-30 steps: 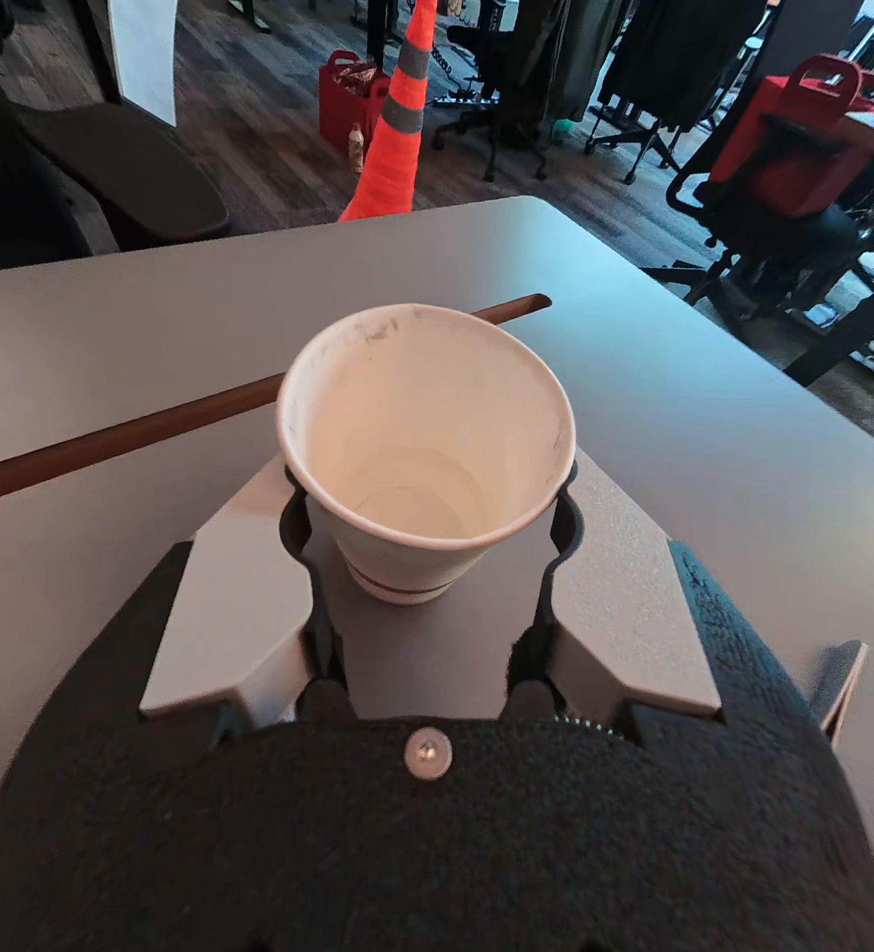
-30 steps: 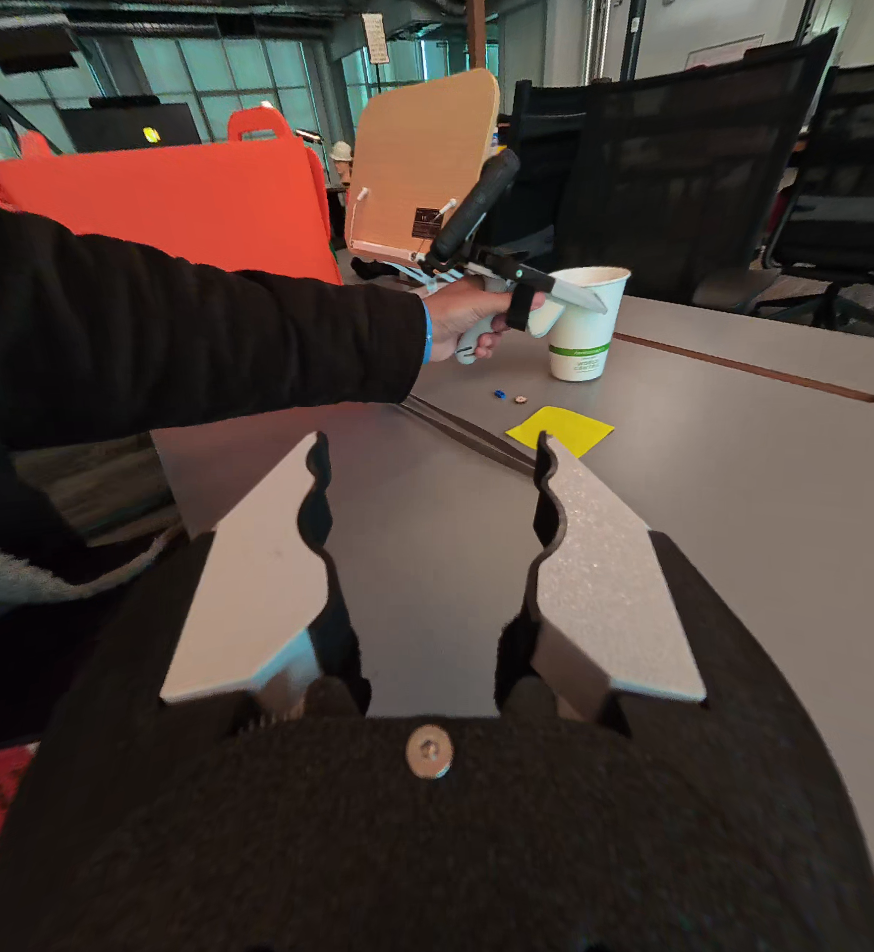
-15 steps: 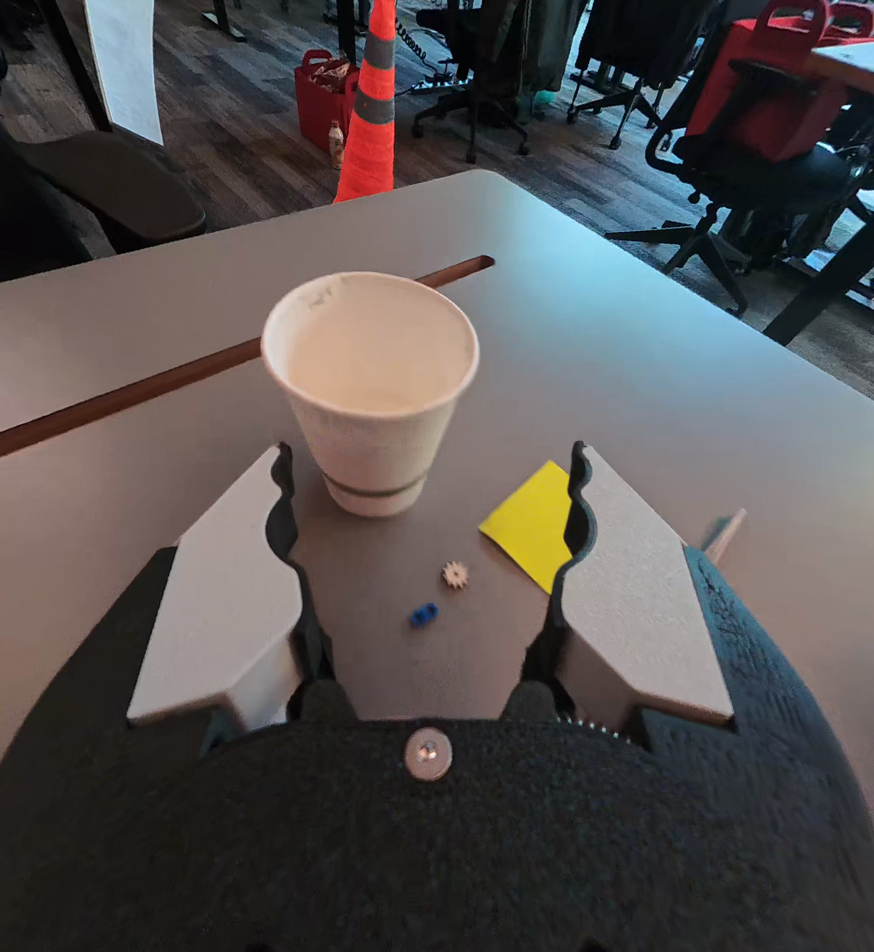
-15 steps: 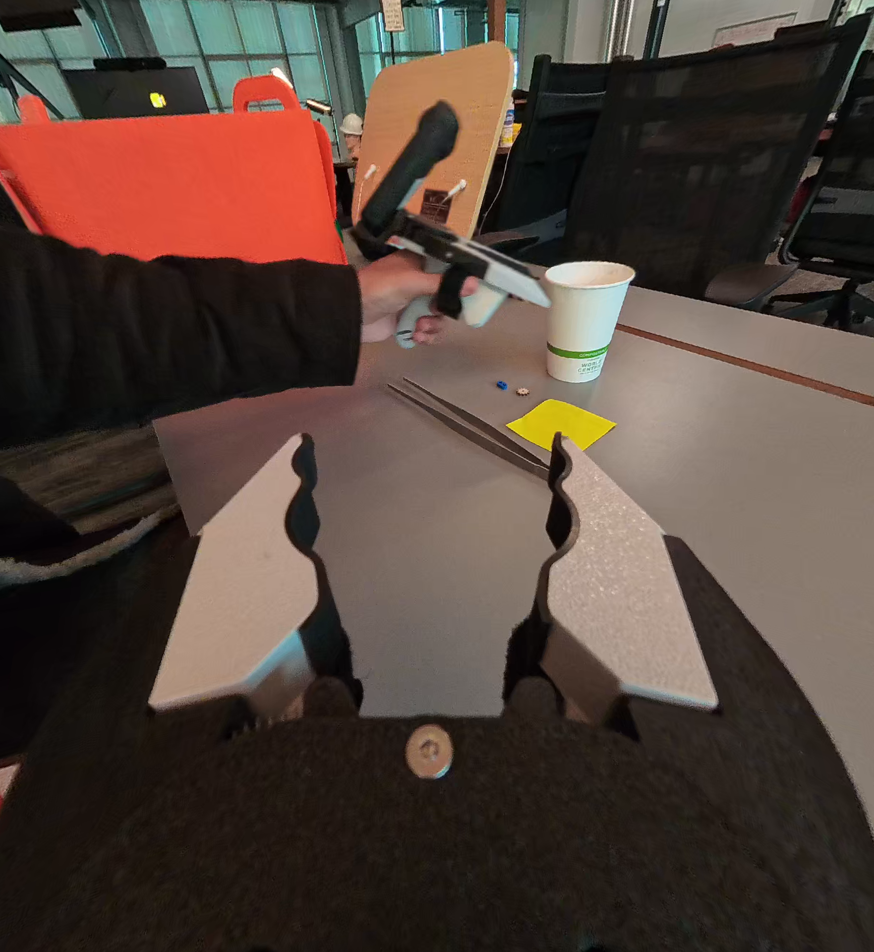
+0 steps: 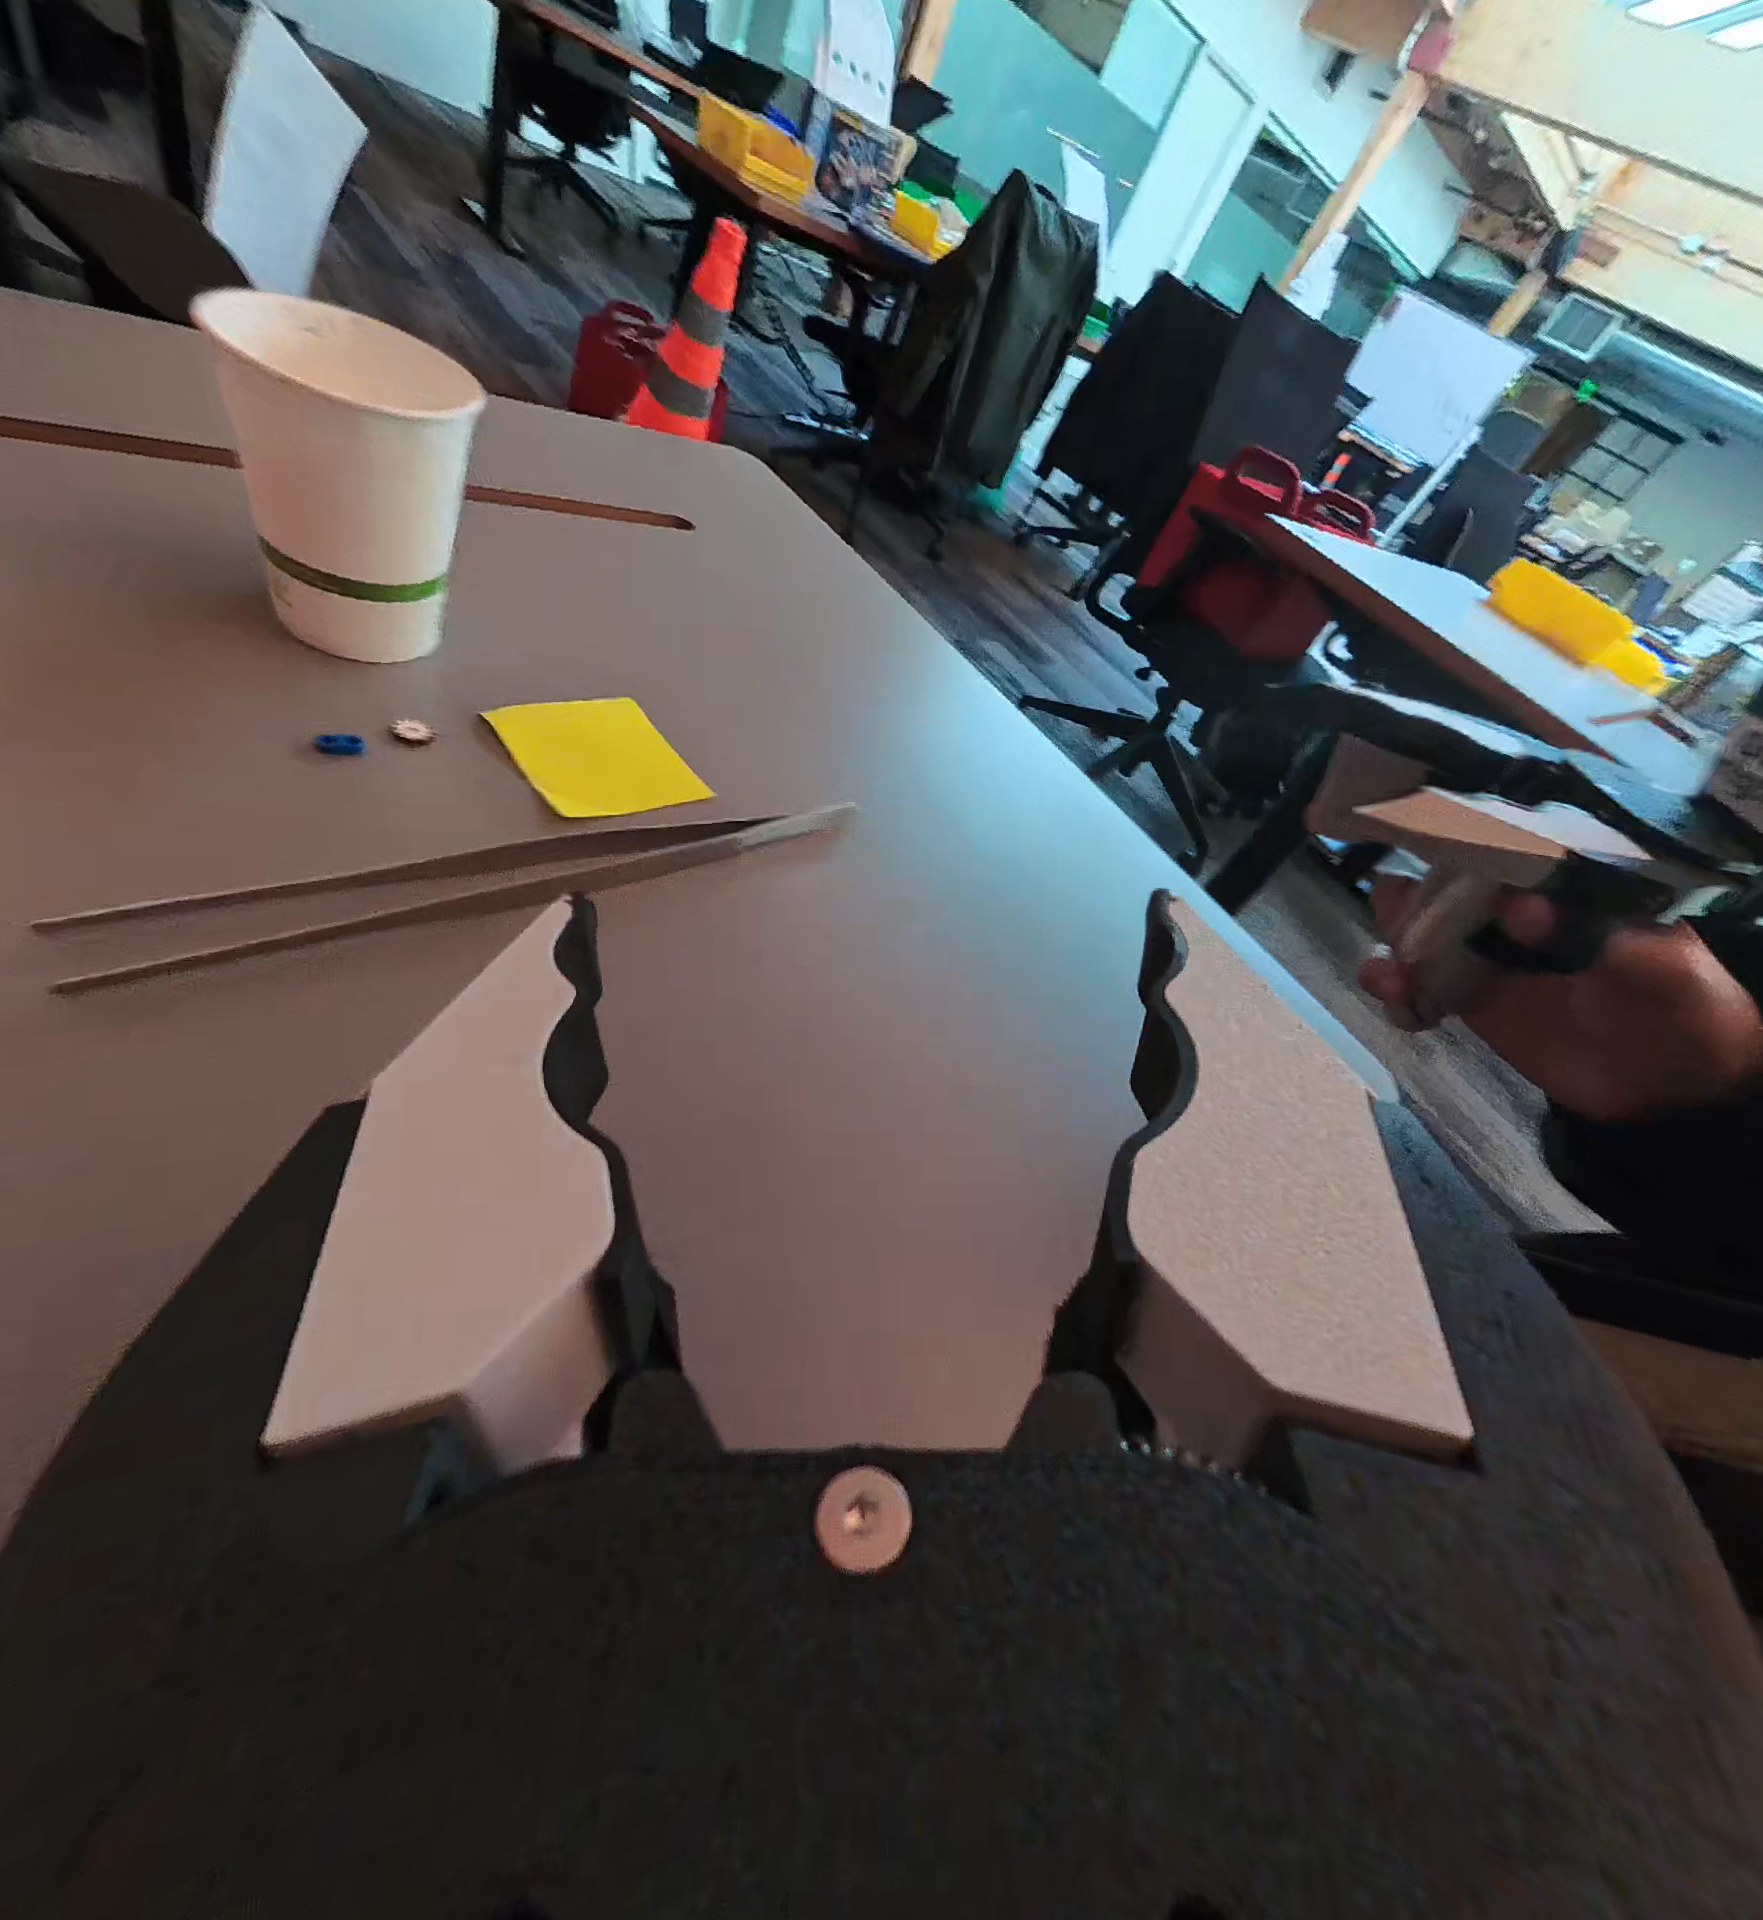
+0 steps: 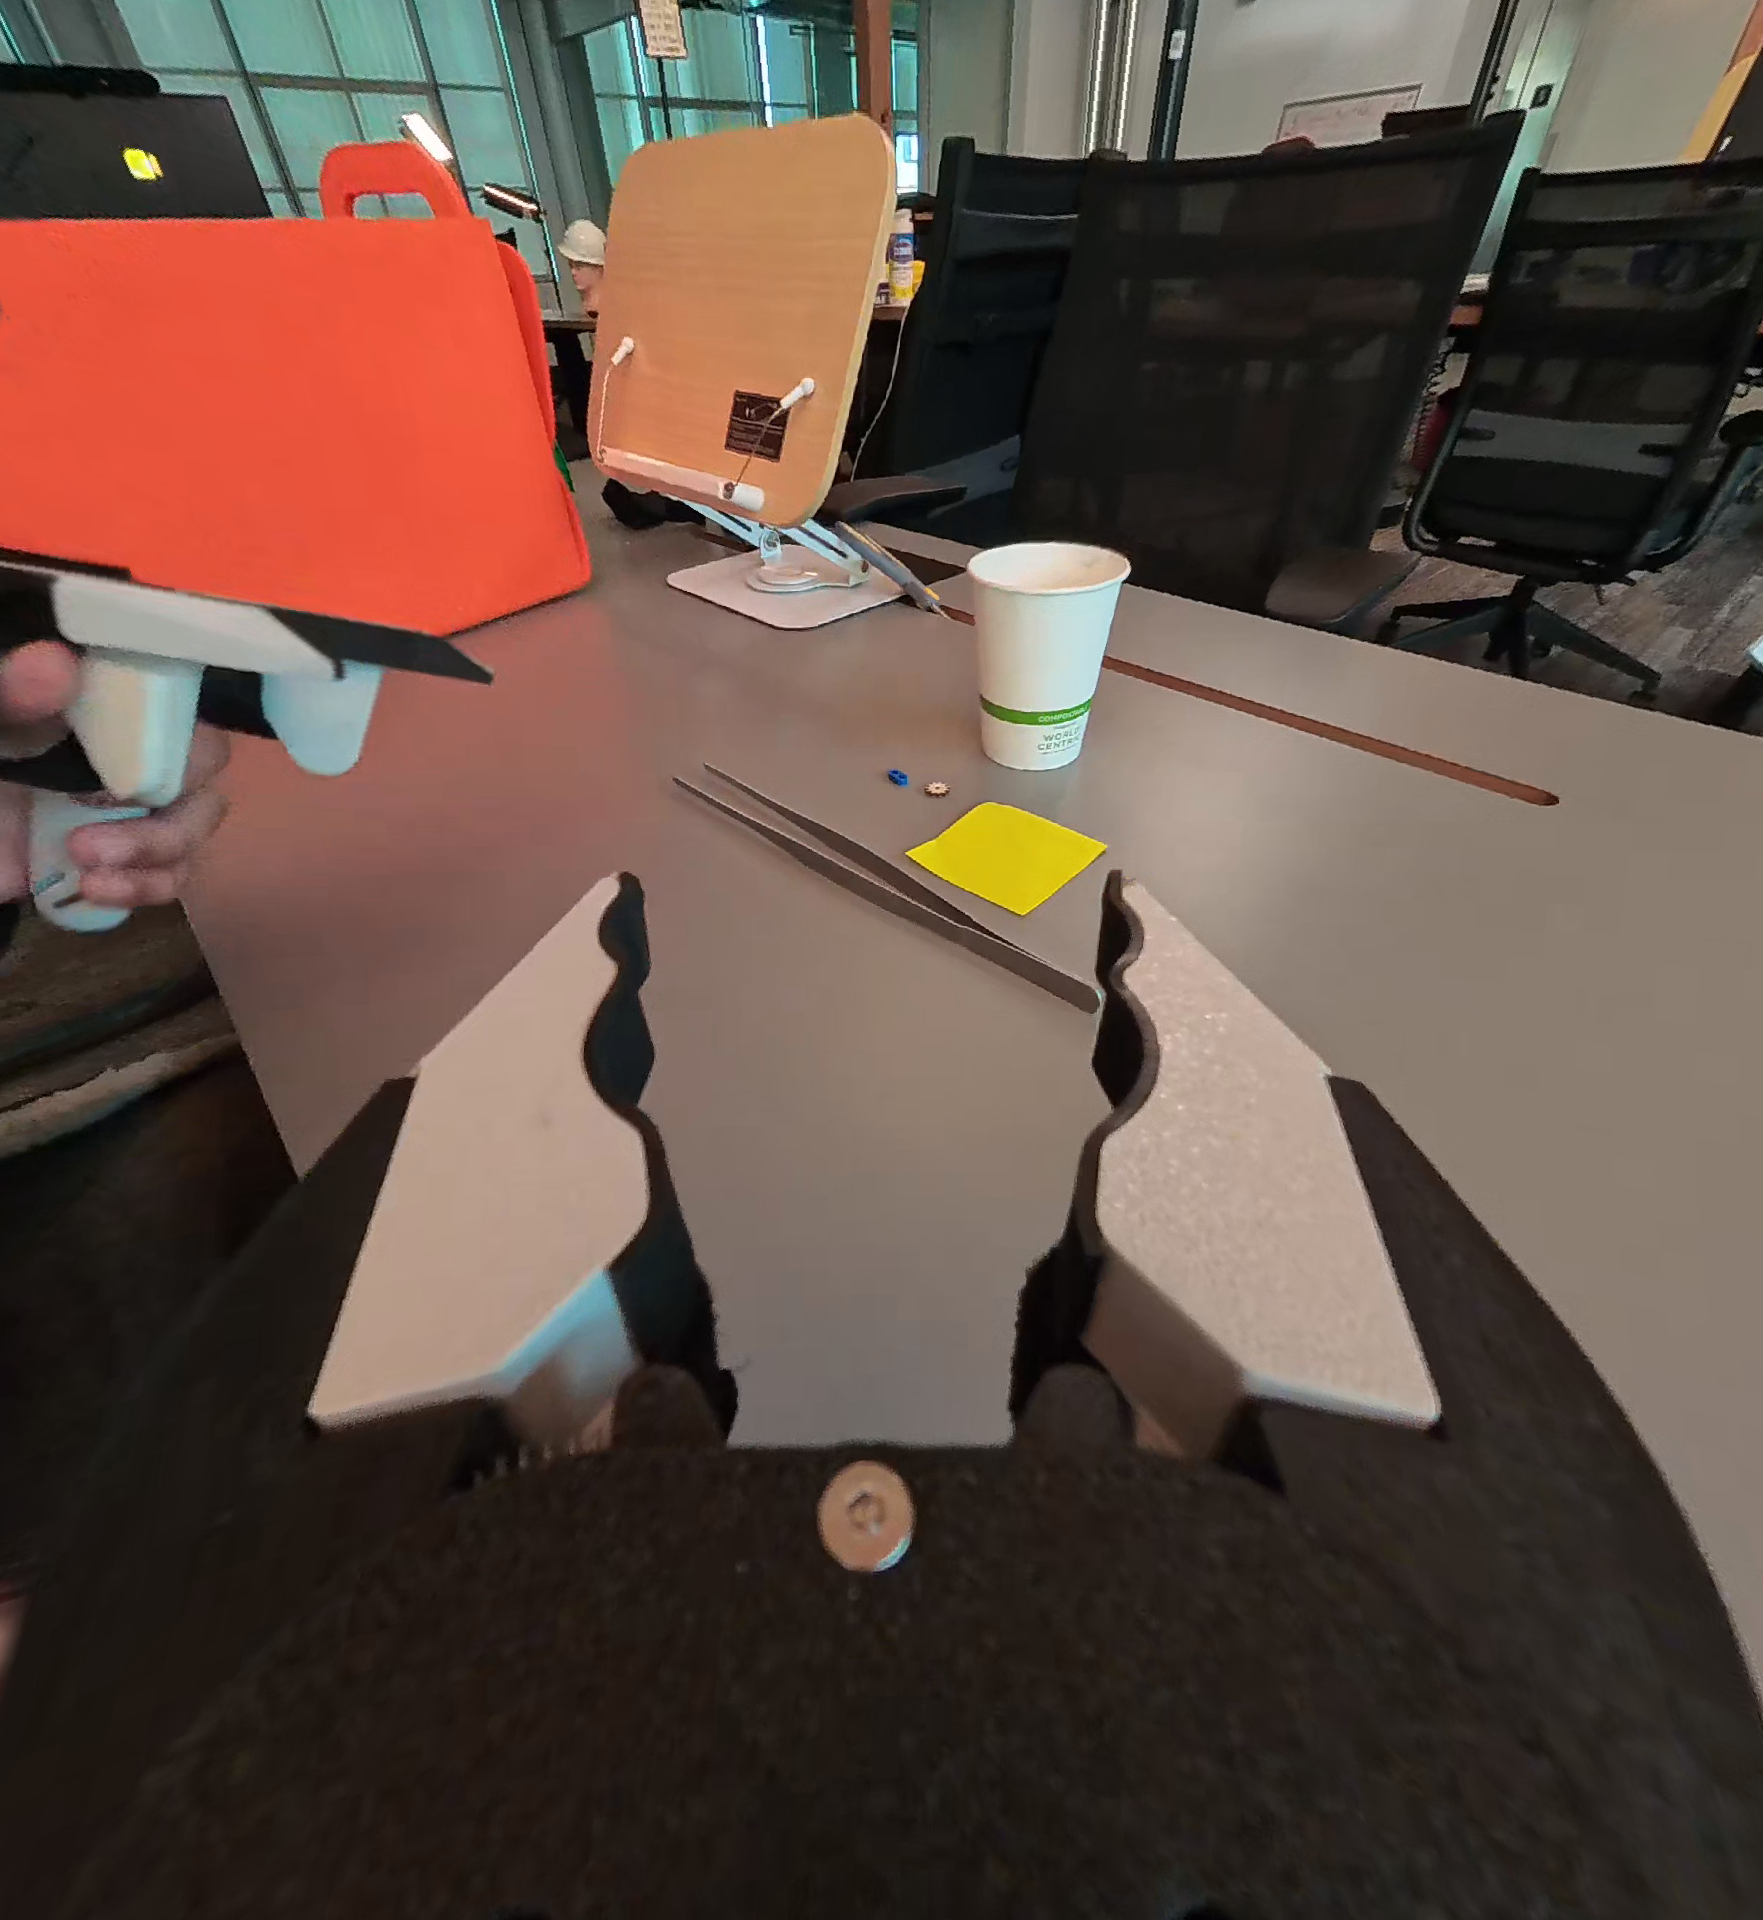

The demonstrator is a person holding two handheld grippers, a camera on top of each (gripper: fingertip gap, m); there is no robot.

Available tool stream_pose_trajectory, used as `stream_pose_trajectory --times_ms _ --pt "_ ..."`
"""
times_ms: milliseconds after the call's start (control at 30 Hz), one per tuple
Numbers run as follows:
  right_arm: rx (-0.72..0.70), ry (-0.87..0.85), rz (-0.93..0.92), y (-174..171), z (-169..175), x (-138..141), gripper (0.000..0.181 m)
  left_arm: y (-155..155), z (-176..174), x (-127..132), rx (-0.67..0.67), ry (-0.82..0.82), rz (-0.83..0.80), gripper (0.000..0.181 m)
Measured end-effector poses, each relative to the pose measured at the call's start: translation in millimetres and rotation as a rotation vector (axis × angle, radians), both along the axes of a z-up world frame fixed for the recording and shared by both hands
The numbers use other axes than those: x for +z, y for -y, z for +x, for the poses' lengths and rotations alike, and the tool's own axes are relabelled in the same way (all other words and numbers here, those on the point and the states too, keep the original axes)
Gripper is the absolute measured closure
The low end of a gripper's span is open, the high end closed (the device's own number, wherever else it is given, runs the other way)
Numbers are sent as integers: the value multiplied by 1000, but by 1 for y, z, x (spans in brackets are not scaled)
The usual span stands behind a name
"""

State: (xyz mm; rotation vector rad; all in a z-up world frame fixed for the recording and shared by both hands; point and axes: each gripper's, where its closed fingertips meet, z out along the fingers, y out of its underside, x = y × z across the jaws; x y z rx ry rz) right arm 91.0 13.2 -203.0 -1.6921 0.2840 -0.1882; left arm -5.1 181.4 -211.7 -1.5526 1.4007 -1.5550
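My left gripper (image 5: 861, 914) hangs over bare grey table (image 5: 960, 727), jaws spread wide, nothing between them. Ahead and to its left lie long metal tweezers (image 5: 420, 883), flat, the joined end pointing right; its left fingertip (image 5: 534, 935) shows just in front of them, contact not clear. Past the tweezers — a yellow paper square (image 5: 596, 755), then a tiny blue piece (image 5: 339, 744) and a tiny toothed gear (image 5: 405, 731), side by side. Beyond those, a white paper cup (image 5: 347, 478), upright, green band low on its wall.

My right gripper (image 6: 872, 914) is also spread and empty, low over the table. The tweezers' joined end (image 6: 1064, 987) sits just beside its right fingertip (image 6: 1137, 935); note, gear and cup lie forward-right.

Handling, my judgement: tweezers stiff, thin, slick — take across both legs near the middle. Cup light, crushable; grip its wall gently. Gear and blue piece too small for these jaws.
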Motion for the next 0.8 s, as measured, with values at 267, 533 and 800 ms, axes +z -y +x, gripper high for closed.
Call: stream_pose_trajectory --times_ms 267,533,800 --pt "-9 -12 14 2 -3 3 95 6 -2 0 -30 -1 71 82" --pt "19 -8 6 -2 -12 2 95 69 -30 -26 -537 -18 155 123" --pt "50 -50 0 -6 -16 -6 95 32 19 -48 -476 -158 390 122"
